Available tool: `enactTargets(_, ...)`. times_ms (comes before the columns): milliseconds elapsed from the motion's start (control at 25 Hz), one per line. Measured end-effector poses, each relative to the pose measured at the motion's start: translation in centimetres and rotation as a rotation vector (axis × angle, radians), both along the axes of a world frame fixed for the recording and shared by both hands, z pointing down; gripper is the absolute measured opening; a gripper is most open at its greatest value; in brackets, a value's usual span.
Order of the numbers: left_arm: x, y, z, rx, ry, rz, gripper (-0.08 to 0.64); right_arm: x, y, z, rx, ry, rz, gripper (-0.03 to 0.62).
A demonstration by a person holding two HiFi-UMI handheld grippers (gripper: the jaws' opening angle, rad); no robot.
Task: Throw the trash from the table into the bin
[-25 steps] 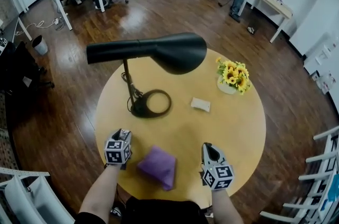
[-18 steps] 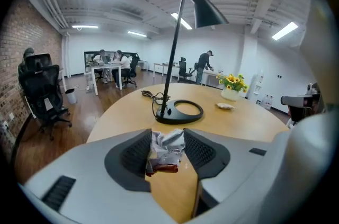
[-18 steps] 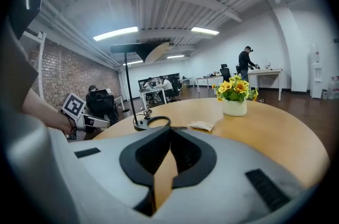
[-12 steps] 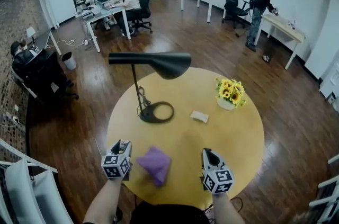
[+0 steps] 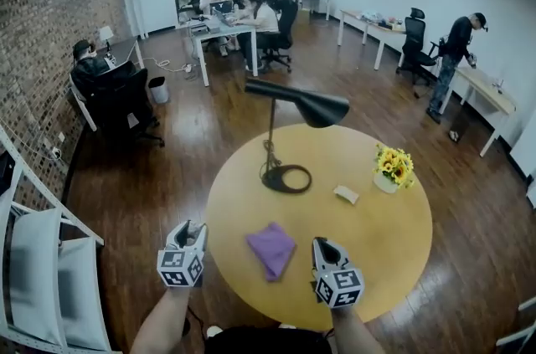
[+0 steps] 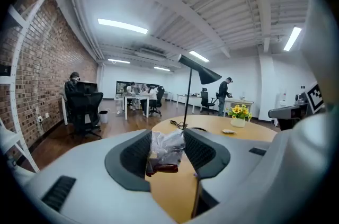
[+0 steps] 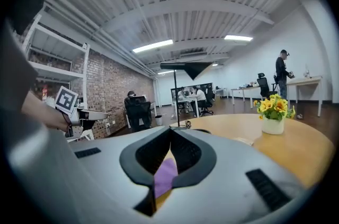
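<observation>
A crumpled clear plastic wrapper with a dark red scrap inside sits between the jaws of my left gripper, which is shut on it. In the head view the left gripper hangs over the wooden floor just left of the round yellow table; the wrapper is hidden there. My right gripper is shut and holds nothing, above the table's near edge. A purple cloth lies on the table between the two grippers. A small white scrap lies near the flowers.
A black desk lamp and a pot of sunflowers stand on the table. A small bin stands by a desk at the far left. White shelving is close on the left. People sit at desks at the back.
Both grippers have risen and the view has swung left and up. The left gripper has moved from over the table's edge out to the left, over the floor. The purple cloth has stayed put.
</observation>
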State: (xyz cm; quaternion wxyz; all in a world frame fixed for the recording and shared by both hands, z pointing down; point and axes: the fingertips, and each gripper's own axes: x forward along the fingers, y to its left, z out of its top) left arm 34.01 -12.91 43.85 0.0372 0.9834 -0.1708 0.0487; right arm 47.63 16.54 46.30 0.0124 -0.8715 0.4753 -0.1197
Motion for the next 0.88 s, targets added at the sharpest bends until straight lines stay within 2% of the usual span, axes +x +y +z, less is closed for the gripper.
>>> enactTargets(240, -8.9, -5.9, -3.7, 0.003, 0.122, -0.087, 0.178, -4.3, -7.5, -3.2, 0.026, 0.061, -0.04, 0.002)
enactTargets(440, -19.5, -11.1, -6.7, 0.034, 0.228, -0.198, 0.178, -10.6, -17.9, -6.3, 0.03, 0.133, -0.199, 0.002)
enactTargets(720, -37.1, -16.8, -6.8, 0.05, 0.26, -0.448, 0.178, -22.1, -31.7, -7.5, 0.05, 0.164, -0.457, 0.002)
enactTargets(880, -47.8, -18.5, -5.1, 0.045, 0.234, -0.626, 0.178, -30.2, -38.0, -6.3, 0.047, 0.149, -0.622, 0.002)
